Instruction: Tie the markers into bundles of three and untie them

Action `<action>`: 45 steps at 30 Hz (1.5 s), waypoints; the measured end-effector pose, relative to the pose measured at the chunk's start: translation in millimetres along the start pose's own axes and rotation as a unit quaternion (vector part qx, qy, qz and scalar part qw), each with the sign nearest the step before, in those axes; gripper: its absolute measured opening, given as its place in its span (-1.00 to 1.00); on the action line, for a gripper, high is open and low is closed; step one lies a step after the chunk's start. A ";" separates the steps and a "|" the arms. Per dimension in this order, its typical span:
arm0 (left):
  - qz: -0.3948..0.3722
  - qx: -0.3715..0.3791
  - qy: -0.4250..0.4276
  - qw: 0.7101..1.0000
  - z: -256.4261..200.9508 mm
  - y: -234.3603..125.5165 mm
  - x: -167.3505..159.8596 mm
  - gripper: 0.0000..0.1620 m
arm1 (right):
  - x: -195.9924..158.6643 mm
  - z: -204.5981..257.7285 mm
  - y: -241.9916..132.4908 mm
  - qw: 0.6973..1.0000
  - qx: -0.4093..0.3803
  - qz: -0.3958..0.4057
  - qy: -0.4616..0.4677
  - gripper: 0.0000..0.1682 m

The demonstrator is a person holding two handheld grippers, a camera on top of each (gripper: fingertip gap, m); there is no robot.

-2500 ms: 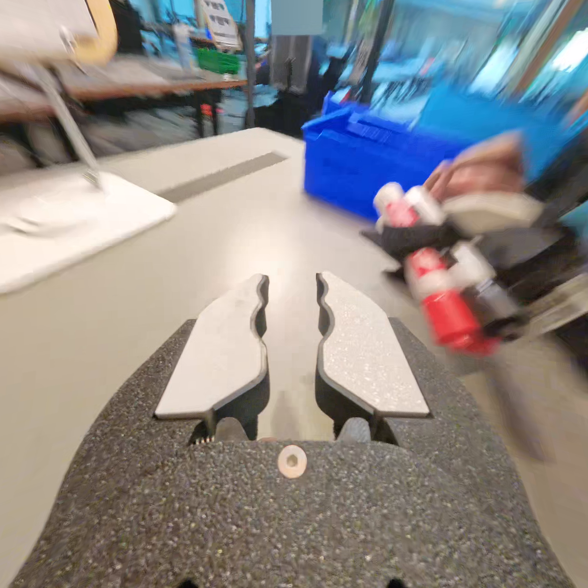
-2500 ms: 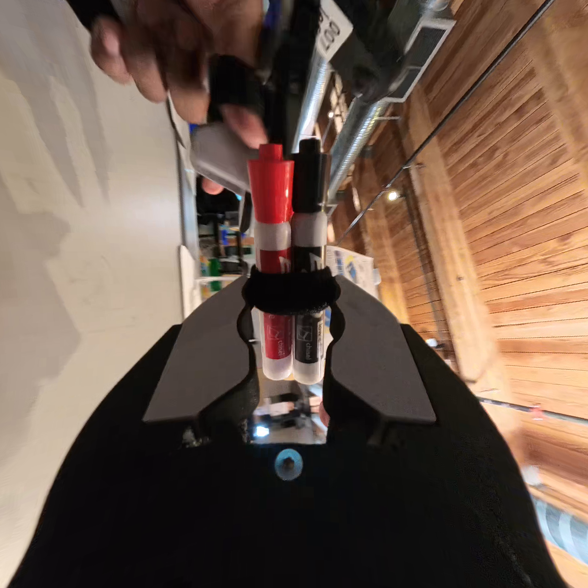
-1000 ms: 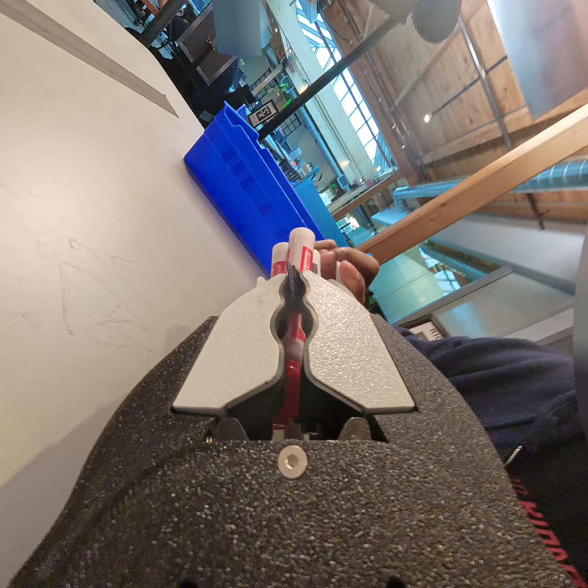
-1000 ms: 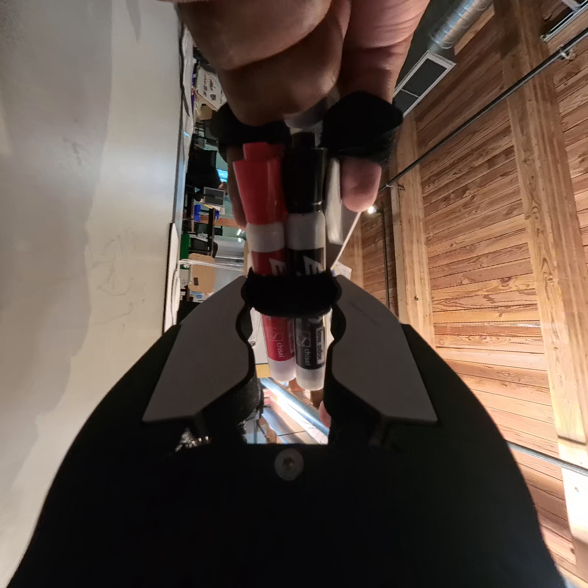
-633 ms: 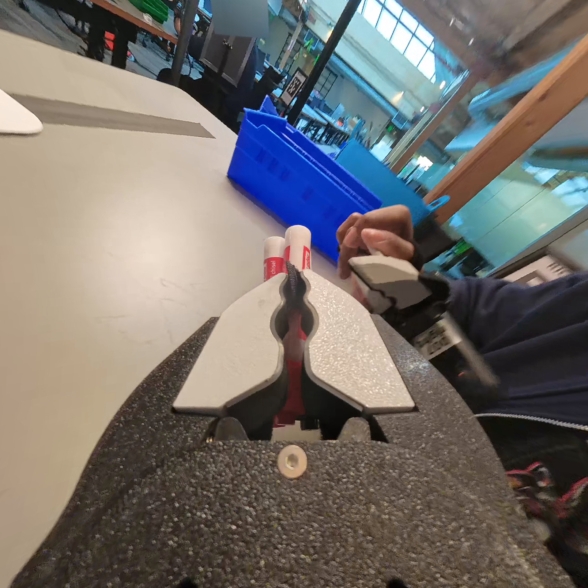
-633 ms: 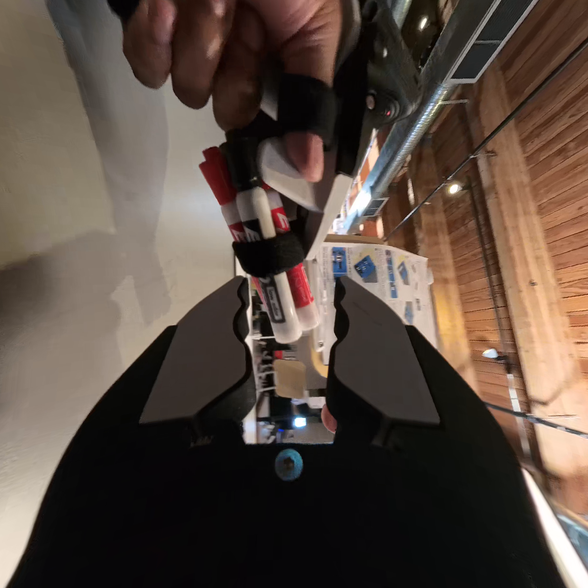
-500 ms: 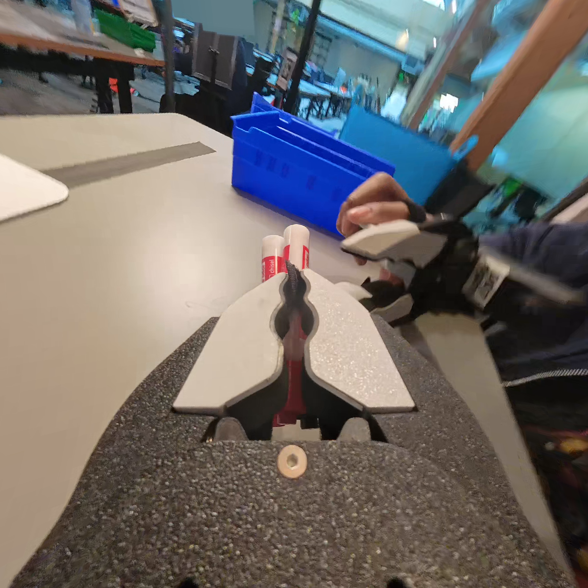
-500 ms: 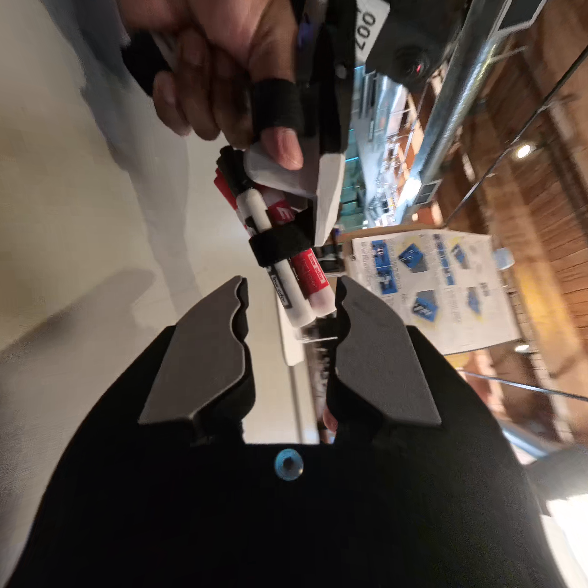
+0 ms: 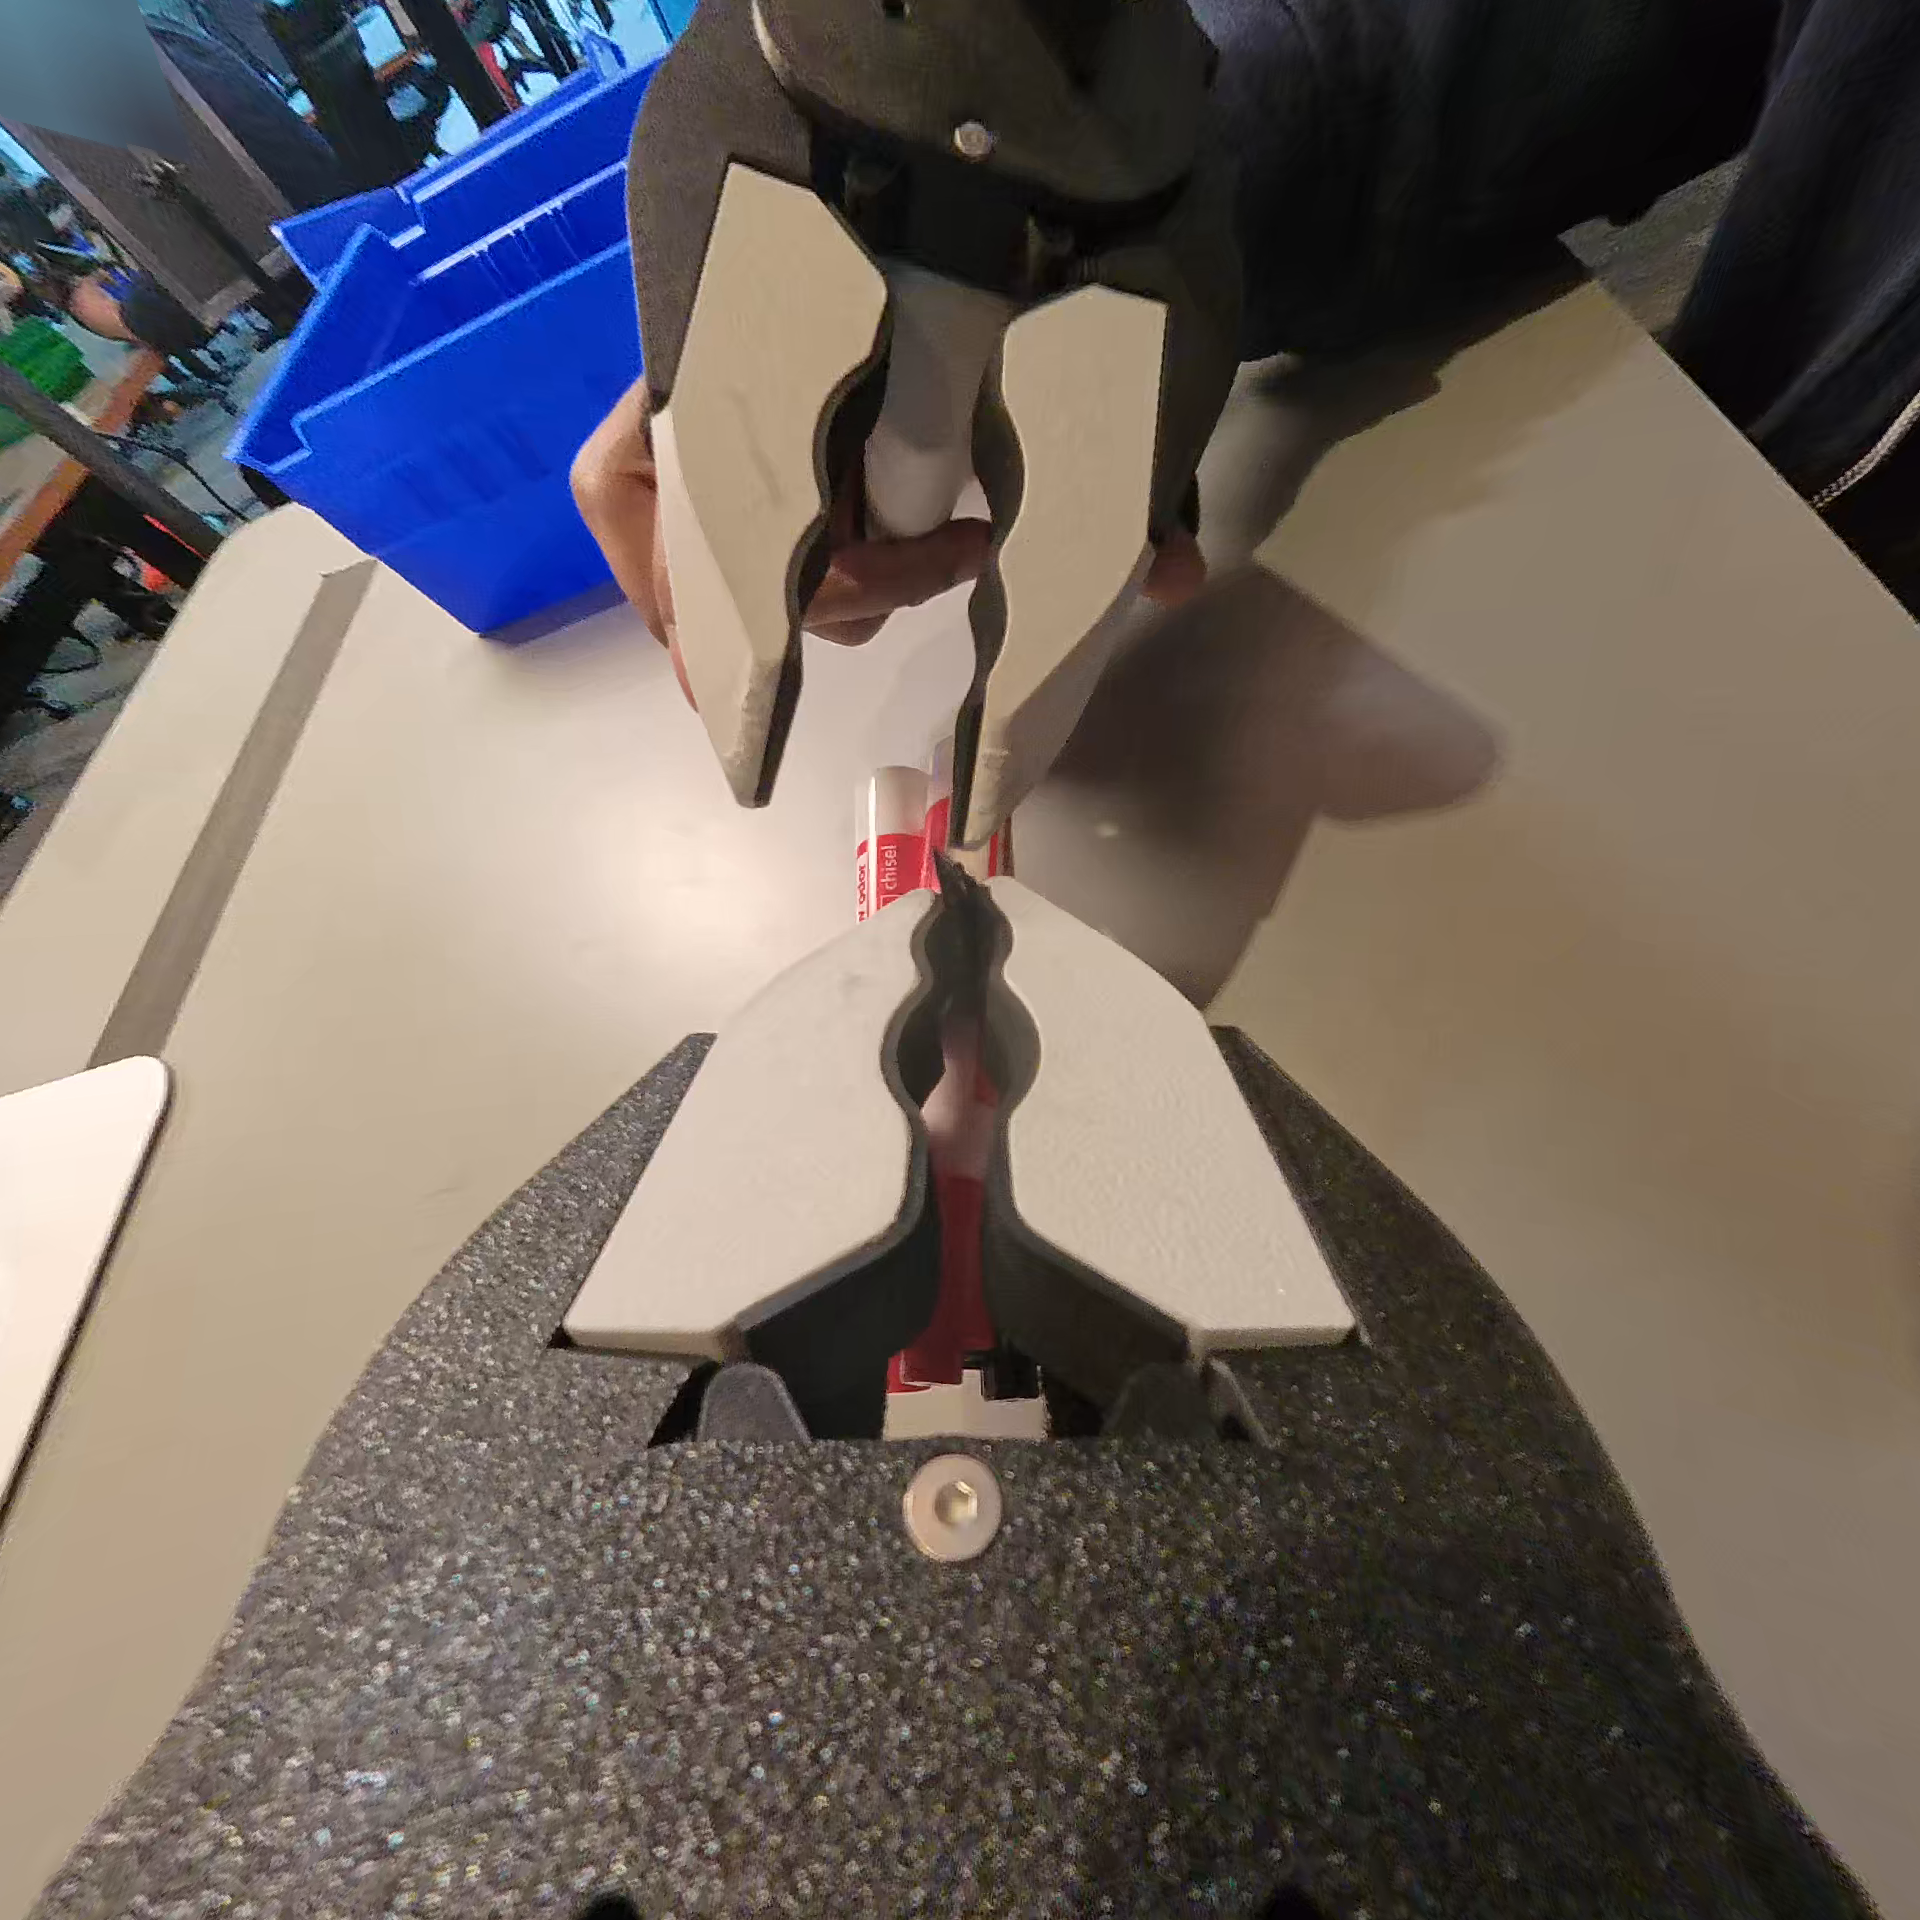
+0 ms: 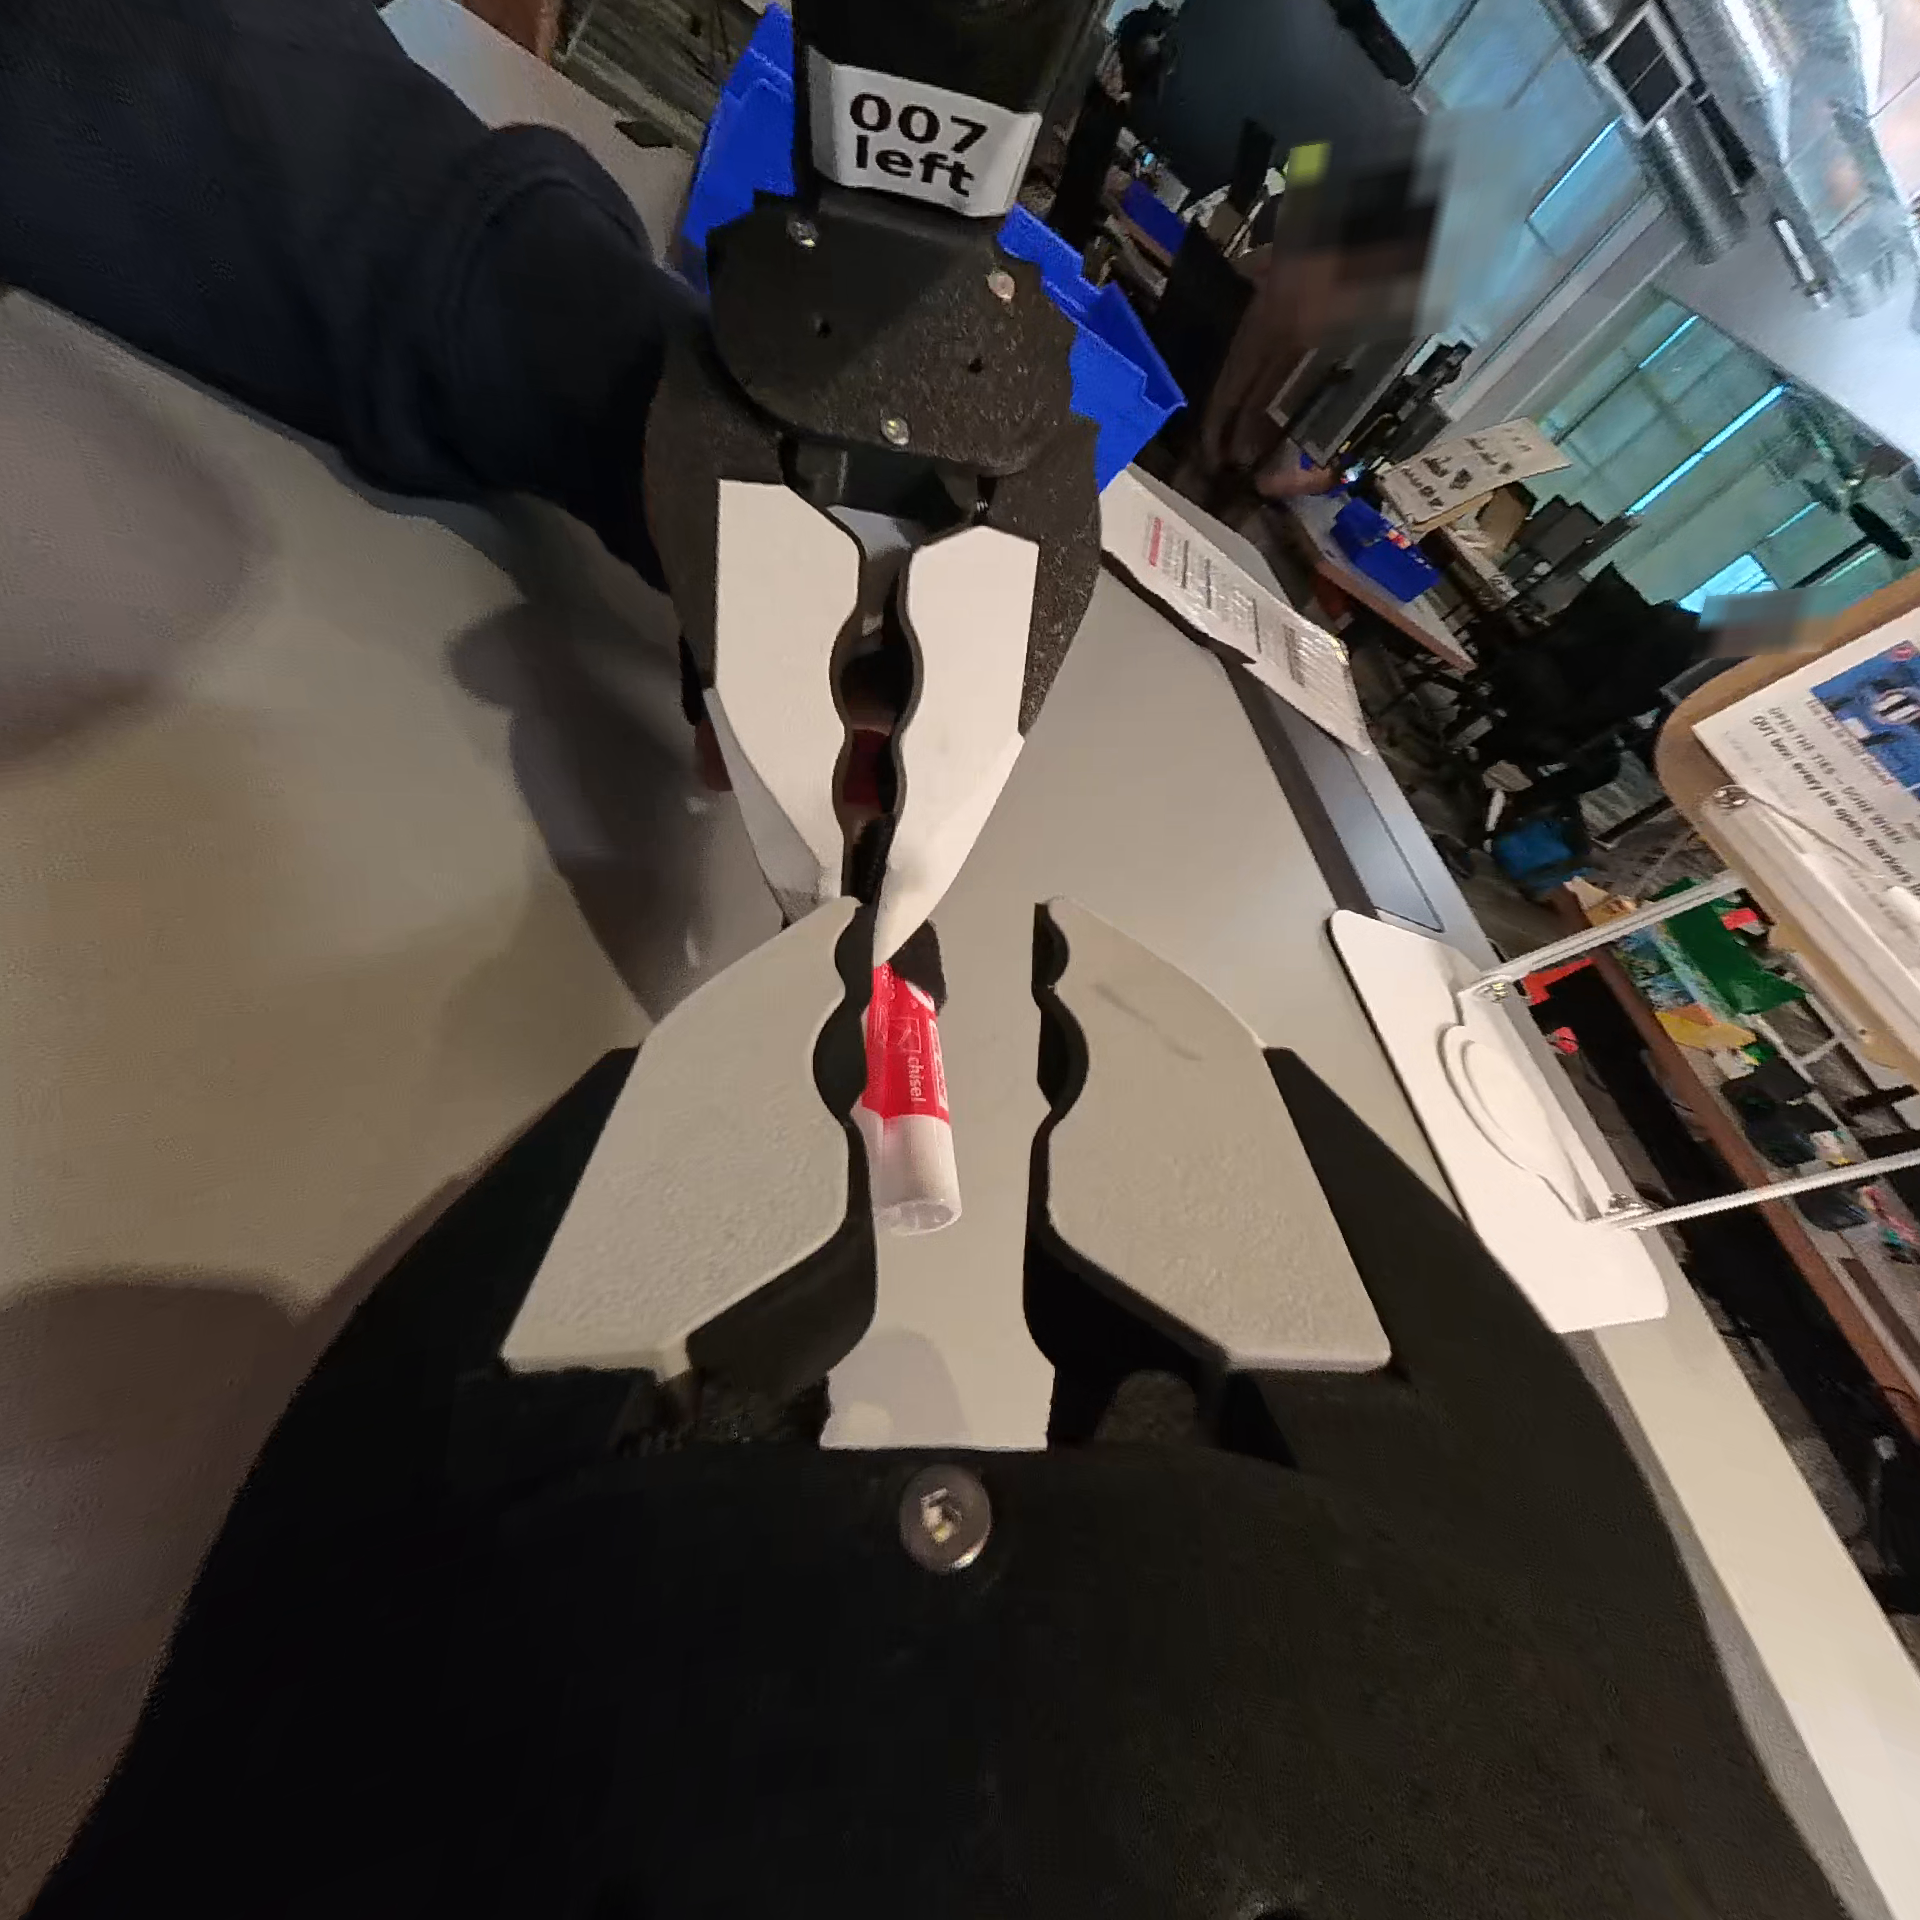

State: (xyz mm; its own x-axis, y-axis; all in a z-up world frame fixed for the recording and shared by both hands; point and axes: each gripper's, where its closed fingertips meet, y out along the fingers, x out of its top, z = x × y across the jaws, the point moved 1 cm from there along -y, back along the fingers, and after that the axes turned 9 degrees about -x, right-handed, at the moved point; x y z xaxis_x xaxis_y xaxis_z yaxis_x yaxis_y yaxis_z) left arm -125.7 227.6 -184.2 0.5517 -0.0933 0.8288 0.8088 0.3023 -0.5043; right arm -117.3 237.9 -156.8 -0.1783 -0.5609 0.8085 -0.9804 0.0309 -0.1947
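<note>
The left tool [image 9: 961,904] is clenching the marker bundle [image 9: 894,842] by its black strap [image 9: 961,925], above the grey surface [image 9: 436,831]. Most of the bundle is hiding between and beneath the fingers, so the marker count is hard to make out. The right tool [image 10: 945,914] is hanging released, its tips flanking the bundle's white ends [image 10: 914,1174]. A blue bin [image 9: 457,395] is sitting on the surface beyond the bundle, partly cut off.
</note>
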 end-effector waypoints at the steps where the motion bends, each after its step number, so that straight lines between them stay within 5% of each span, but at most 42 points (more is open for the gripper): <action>1: -0.001 -0.006 -0.008 1.000 -0.5 1.5 -1.3 -0.95 | -0.4 1.9 -0.5 1.000 0.010 0.001 0.007 -0.66; 10: -0.040 -0.050 -0.110 0.992 2.0 5.6 -6.3 -0.96 | -16.7 12.1 1.4 0.996 0.066 0.035 0.054 -0.60; 16: 0.012 -0.063 -0.138 0.988 -2.6 17.6 -25.0 -0.94 | -27.6 20.5 7.1 0.994 0.080 0.056 0.047 -0.60; 22: -0.033 -0.043 -0.157 0.986 8.0 2.3 -21.1 -0.48 | -29.9 21.8 11.7 0.992 0.092 0.062 0.059 -0.60; 30: -0.097 0.021 -0.199 0.975 38.5 -38.1 -29.4 -0.47 | -38.8 17.4 17.9 0.971 0.161 0.091 0.149 -0.47; 45: -0.083 0.040 -0.219 0.971 45.2 -34.0 -39.9 -0.56 | -41.5 30.5 31.5 0.961 0.203 0.102 0.158 -0.90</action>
State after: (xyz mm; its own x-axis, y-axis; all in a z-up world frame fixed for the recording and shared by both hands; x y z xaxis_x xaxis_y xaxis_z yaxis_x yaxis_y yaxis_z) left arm -184.4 263.8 -189.2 0.2607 0.2598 0.9298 0.8511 0.3928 -0.3483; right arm -138.2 236.9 -213.5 -0.4430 -0.2962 0.8462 -0.8198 -0.2481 -0.5161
